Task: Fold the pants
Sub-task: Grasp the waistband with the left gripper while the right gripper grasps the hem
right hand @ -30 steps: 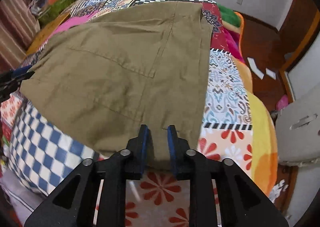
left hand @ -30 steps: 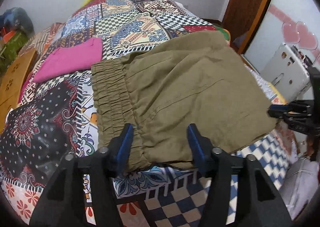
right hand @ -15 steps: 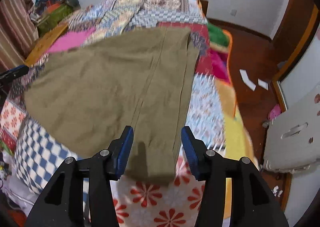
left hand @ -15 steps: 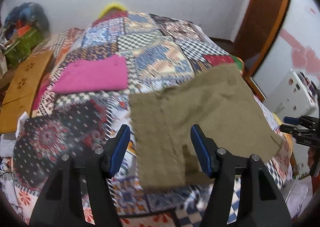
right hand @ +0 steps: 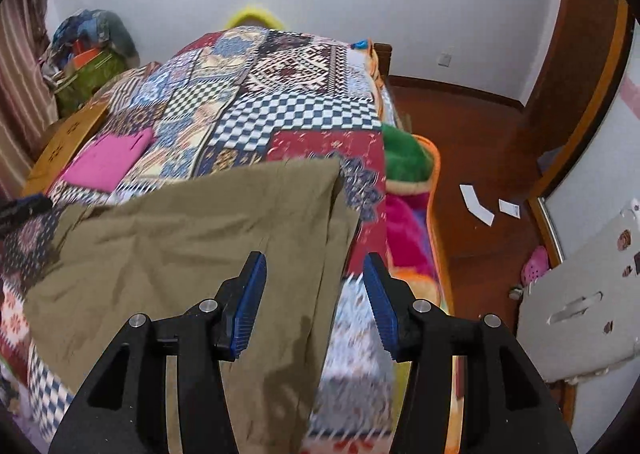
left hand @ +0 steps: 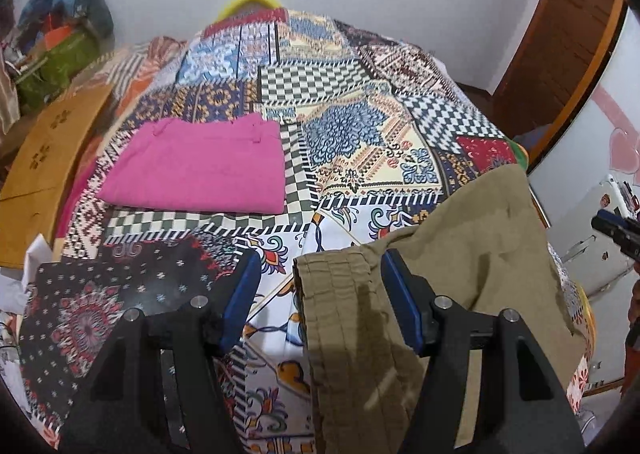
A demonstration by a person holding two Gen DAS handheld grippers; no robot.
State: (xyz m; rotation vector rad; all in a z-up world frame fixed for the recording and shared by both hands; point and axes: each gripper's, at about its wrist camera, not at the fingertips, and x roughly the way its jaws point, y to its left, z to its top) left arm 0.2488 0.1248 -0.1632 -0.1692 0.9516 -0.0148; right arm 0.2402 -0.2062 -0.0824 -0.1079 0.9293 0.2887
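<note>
The olive-brown pants (left hand: 460, 254) lie folded on the near part of the patchwork bedspread (left hand: 352, 122), waistband toward the left wrist view's centre. They also show in the right wrist view (right hand: 192, 238). My left gripper (left hand: 320, 294) is open and empty, held above the waistband edge. My right gripper (right hand: 314, 302) is open and empty, above the pants' right edge. Both grippers are raised clear of the cloth.
A folded pink garment (left hand: 200, 170) lies farther back on the bed, left of centre. A wooden board (left hand: 44, 158) and a pile of bags (left hand: 60, 38) stand at the left. The bed's right edge drops to a wooden floor (right hand: 480, 158). A grey panel (right hand: 580, 294) stands at the right.
My right gripper has opened and let go of the pants. Both grippers have lifted and drawn back, and the pants now rest on the bed.
</note>
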